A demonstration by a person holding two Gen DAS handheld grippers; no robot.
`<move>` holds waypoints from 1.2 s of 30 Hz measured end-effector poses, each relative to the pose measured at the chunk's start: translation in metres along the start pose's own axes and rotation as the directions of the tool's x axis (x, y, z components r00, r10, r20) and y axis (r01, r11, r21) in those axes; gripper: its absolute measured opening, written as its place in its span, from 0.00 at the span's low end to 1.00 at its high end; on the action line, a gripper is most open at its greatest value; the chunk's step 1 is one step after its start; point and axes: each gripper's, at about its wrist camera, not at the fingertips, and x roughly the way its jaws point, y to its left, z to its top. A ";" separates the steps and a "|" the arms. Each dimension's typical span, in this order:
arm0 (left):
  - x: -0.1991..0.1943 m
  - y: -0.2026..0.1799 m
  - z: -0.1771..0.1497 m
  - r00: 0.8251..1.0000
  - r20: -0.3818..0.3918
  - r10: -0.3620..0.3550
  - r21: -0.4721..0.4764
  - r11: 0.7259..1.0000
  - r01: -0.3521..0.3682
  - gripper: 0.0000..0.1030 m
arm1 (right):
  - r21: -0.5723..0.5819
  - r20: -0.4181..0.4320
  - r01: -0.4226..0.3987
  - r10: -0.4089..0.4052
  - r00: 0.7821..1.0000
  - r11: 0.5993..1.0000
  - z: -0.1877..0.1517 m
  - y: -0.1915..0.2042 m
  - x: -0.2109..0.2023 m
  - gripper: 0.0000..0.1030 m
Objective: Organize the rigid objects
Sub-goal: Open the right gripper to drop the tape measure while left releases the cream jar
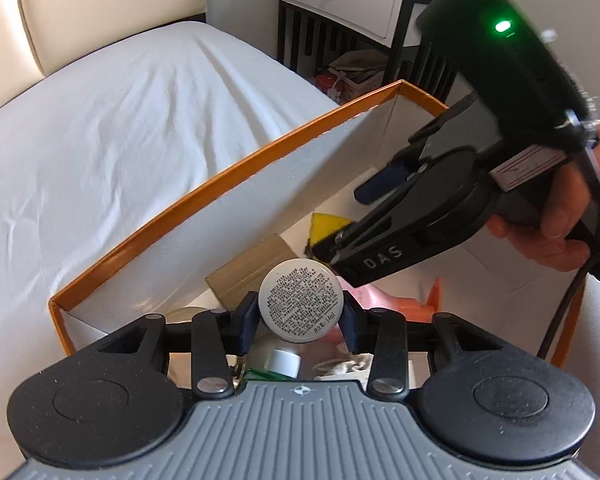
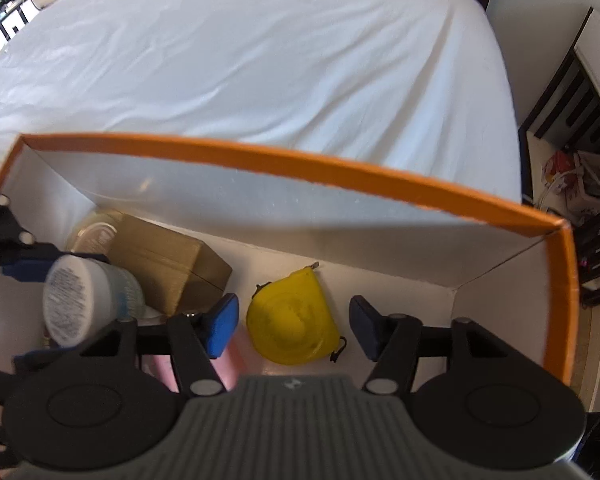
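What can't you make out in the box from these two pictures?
- Pink item: right wrist view, mostly hidden behind the right gripper.
- Small bottle with a white cap: left wrist view, covered by the left gripper and the jar it holds.
- Jar label: print too small to read.
- Round tin: half hidden behind the cardboard box.

The bed (image 2: 260,60) beyond the orange-rimmed box (image 2: 300,168) lay bare and passable. Inside, a brown carton (image 2: 172,264) and yellow tape measure (image 2: 292,320) crowded the floor; bare floor remained toward the right wall.
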 end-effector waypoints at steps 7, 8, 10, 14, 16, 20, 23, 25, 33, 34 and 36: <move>0.007 -0.028 0.015 0.997 0.009 -0.072 0.065 0.995 0.071 0.46 | 0.017 0.140 0.026 -0.028 0.990 1.000 -0.012 -0.011 -0.053 0.59; 0.012 -0.032 0.018 0.997 0.004 -0.077 0.074 0.994 0.077 0.46 | 0.030 0.149 0.022 -0.026 0.988 0.999 -0.012 -0.014 -0.057 0.59; 0.023 -0.040 0.026 0.995 -0.009 -0.098 0.079 0.992 0.098 0.46 | 0.052 0.163 0.013 -0.021 0.986 0.999 -0.016 -0.020 -0.064 0.59; 0.048 -0.054 0.041 0.992 -0.042 -0.122 0.086 0.988 0.126 0.46 | 0.080 0.174 0.019 -0.032 0.984 0.997 -0.018 -0.032 -0.067 0.59; 0.062 -0.058 0.045 0.989 -0.070 -0.132 0.079 0.987 0.137 0.46 | 0.093 0.174 0.014 -0.030 0.984 0.996 -0.022 -0.034 -0.065 0.59; 0.077 -0.060 0.049 0.983 -0.103 -0.154 0.058 0.985 0.160 0.46 | 0.086 0.165 0.037 -0.051 0.985 0.996 -0.028 -0.038 -0.061 0.60; 0.083 -0.059 0.050 0.982 -0.131 -0.139 0.055 0.988 0.147 0.46 | 0.083 0.153 0.019 -0.032 0.988 0.996 -0.031 -0.040 -0.058 0.59; 0.087 -0.056 0.049 0.980 -0.148 -0.132 0.049 0.989 0.140 0.46 | 0.074 0.157 0.024 -0.035 0.987 0.997 -0.031 -0.039 -0.058 0.59; 0.096 -0.043 0.043 0.969 -0.167 -0.184 -0.027 0.983 0.182 0.63 | 0.074 0.148 0.043 -0.053 0.988 0.996 -0.029 -0.034 -0.057 0.62; 0.093 -0.044 0.041 0.970 -0.160 -0.182 -0.022 0.983 0.181 0.67 | 0.076 0.145 0.045 -0.056 0.988 0.996 -0.029 -0.033 -0.057 0.63; 0.085 -0.042 0.039 0.975 -0.146 -0.169 -0.008 0.985 0.170 0.67 | 0.077 0.138 0.057 -0.067 0.988 0.995 -0.029 -0.031 -0.058 0.63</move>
